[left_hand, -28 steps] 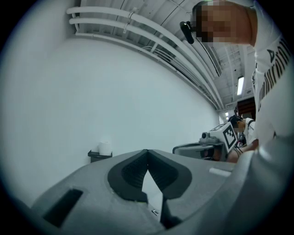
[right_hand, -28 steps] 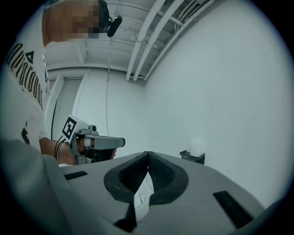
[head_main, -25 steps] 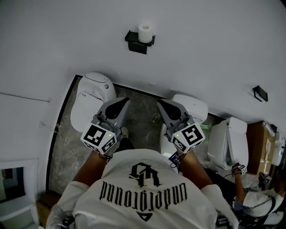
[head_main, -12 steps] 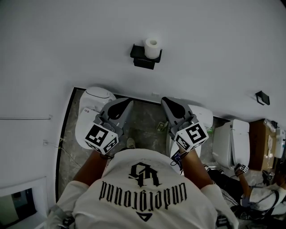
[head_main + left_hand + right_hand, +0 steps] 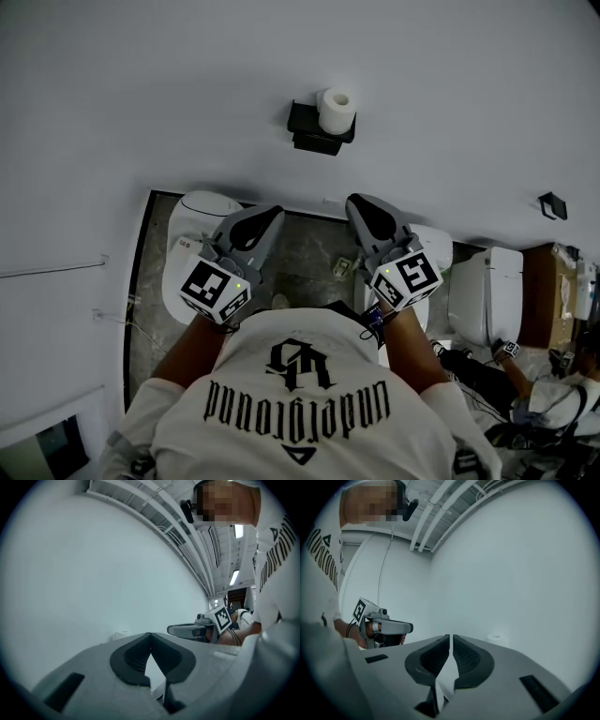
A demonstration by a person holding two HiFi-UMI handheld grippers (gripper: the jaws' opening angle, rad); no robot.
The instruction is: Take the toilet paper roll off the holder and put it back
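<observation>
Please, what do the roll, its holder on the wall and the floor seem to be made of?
Roll: soft white paper, matte, wound round a hollow core.
Holder: black, matte, sharp-edged; probably painted metal, perhaps plastic.
Floor: dark grey with pale veins, so likely stone or stone-look tile.
</observation>
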